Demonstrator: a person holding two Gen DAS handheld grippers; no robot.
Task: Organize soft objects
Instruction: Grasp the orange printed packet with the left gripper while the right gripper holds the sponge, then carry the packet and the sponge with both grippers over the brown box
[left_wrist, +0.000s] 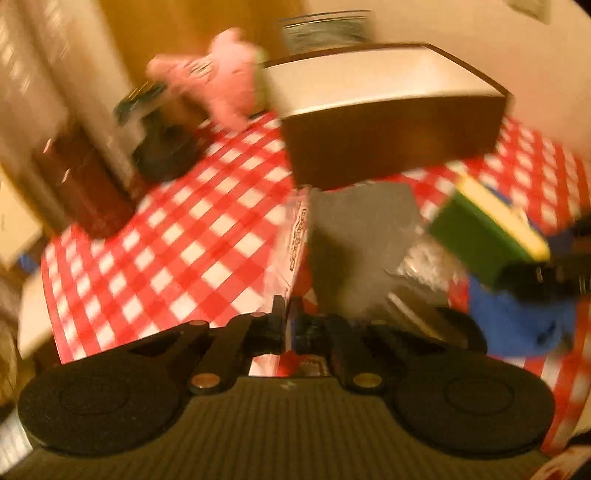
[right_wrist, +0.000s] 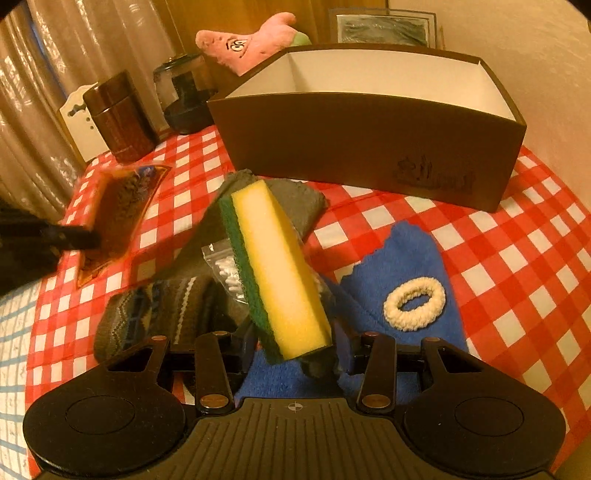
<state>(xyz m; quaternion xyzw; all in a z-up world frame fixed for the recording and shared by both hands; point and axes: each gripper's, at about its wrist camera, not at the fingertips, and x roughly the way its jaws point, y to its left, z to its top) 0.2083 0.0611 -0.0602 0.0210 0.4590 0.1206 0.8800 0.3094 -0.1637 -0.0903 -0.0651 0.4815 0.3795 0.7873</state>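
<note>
**Both grippers loaded — sponge at right, clear packet at left**

Nearest, the right gripper (right_wrist: 295, 347) is clamped on the lower end of a yellow-and-green sponge (right_wrist: 275, 273), which stands tilted up above the cloth. The left gripper (left_wrist: 291, 328) has its jaws drawn nearly together on the edge of a flat clear packet (right_wrist: 118, 214) with dark contents; the packet bears a strip of print along one border, too blurred to read.

Under the sponge lie a patterned knit item (right_wrist: 162, 314), a small clear zip bag (right_wrist: 225, 269) of white pieces and a grey cloth (right_wrist: 295, 206). Just right of these a blue cloth (right_wrist: 399, 258) lies flat, with a cream scrunchie (right_wrist: 413, 302) resting on it.

All sit on a red-and-white checked tablecloth (right_wrist: 498, 266). Farther back stands an open brown box (right_wrist: 369, 147) with a white interior — nothing shows inside it from this angle. Its front wall carries a dark emblem (right_wrist: 436, 177) at the lower right; not legible.

Beyond the box's left end lies a pink star-shaped plush (right_wrist: 243, 44) with a printed face. To the left stand a dark wooden canister (right_wrist: 118, 118) and a glass jar (right_wrist: 184, 96) with a dark base. Pale curtains (right_wrist: 55, 74) hang at rear left; a framed picture (right_wrist: 384, 29) leans against the wall behind.
</note>
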